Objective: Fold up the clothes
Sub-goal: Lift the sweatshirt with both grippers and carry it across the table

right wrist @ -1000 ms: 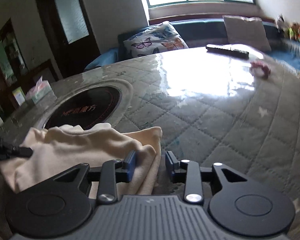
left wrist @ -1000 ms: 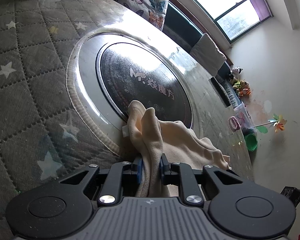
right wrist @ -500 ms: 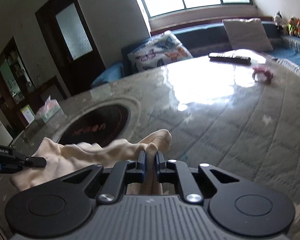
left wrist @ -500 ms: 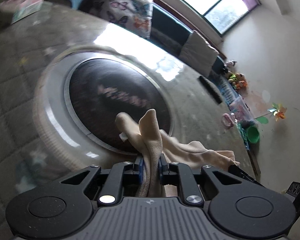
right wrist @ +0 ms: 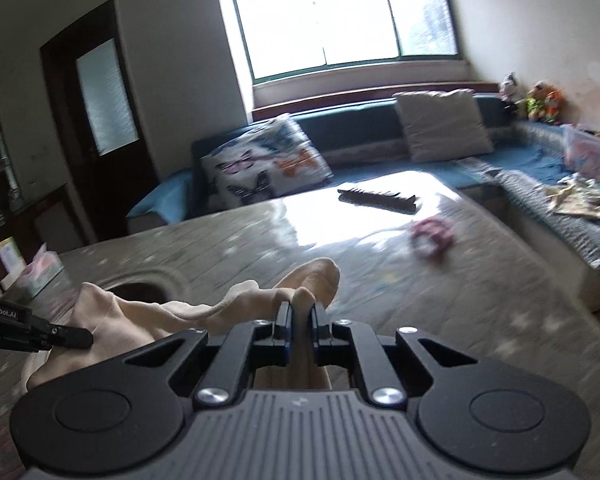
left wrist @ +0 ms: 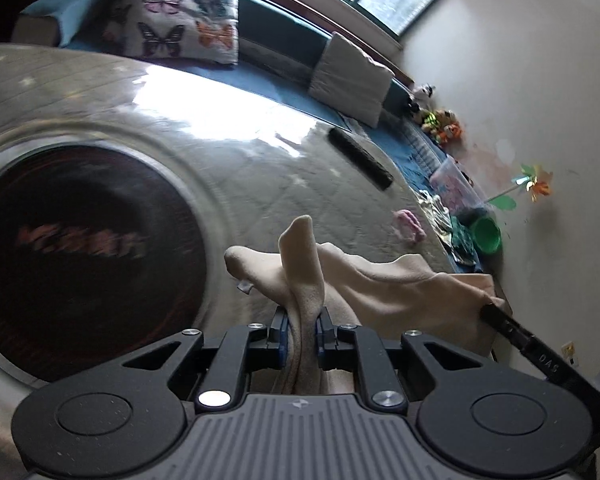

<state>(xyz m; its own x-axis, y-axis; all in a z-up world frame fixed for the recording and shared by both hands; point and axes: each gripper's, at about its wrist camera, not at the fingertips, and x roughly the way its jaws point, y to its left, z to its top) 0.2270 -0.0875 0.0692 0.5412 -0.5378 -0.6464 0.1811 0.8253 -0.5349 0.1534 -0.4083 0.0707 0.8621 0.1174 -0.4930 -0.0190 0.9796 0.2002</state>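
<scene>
Between both tools' (left wrist: 300, 330) (right wrist: 299, 330) jaws, cream garment (left wrist: 400, 292)

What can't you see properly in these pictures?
- Left wrist view: the writing on the dark round plate is smeared by motion blur.
- Both views: the cream garment's lower part hangs hidden behind the gripper bodies.
- Right wrist view: the pink thing is too blurred to name.

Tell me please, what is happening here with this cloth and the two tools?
A person is folding a cream garment using a handheld gripper in each hand. The left gripper has its jaws shut on one bunched edge, and the right gripper has its jaws shut on another edge. The garment hangs between them, above the quilted table cover. No fold is laid down yet. A dark remote and a small pink item lie farther back on the table.
</scene>
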